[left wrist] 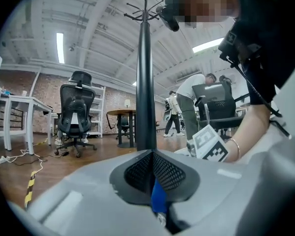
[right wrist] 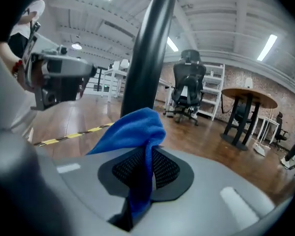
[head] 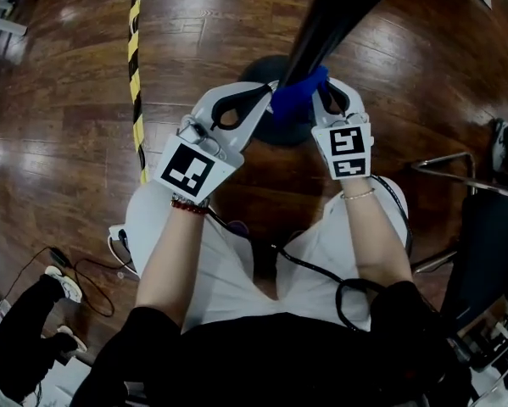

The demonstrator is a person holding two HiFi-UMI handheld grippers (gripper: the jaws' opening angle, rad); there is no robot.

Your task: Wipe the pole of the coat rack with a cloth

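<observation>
My right claw (right wrist: 146, 156) pinches the soft blue cloth (right wrist: 132, 132) between meshed black pads (right wrist: 167, 168), and the cloth's tail vanishes into the gap. My left claw (left wrist: 152, 154) is closed on a sliver of that cloth. The cloth hugs the smooth black pole (head: 330, 15). The round base (head: 258, 68) is mostly hidden.

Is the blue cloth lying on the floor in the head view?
No, the blue cloth is held against the pole, gripped by the left gripper and right gripper.

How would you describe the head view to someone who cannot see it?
From above, a person's left gripper and right gripper both clamp one blue cloth at a coat rack's black pole, just above its round base. Dark wooden floor lies below.
</observation>
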